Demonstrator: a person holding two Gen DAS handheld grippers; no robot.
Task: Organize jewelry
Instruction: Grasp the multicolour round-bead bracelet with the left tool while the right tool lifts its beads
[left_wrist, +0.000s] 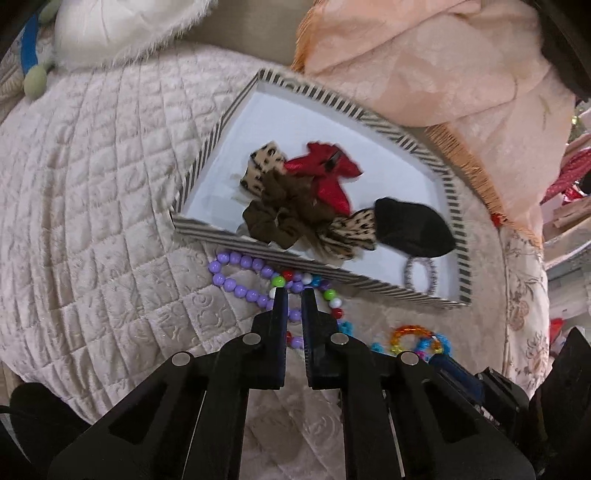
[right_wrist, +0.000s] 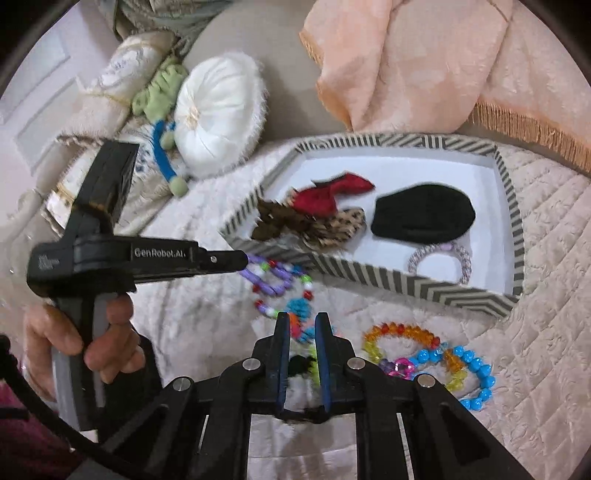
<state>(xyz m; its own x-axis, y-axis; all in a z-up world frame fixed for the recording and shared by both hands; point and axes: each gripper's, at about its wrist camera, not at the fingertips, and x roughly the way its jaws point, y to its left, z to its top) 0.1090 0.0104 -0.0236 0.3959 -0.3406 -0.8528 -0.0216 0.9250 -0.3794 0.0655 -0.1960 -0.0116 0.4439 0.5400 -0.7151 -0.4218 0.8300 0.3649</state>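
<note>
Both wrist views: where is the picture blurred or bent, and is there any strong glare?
Left wrist view: the striped tray bows from fisheye distortion; the red bow is slightly smeared; soft, even light, no glare. Right wrist view: the purple bead necklace and the items between the fingers are motion-blurred; the tray rim curves; dark corners frame the image.

Black claw (right_wrist: 301, 325), blue pads (right_wrist: 283, 369); silver pivot screws; white "GenRobot.AI" lettering
</note>
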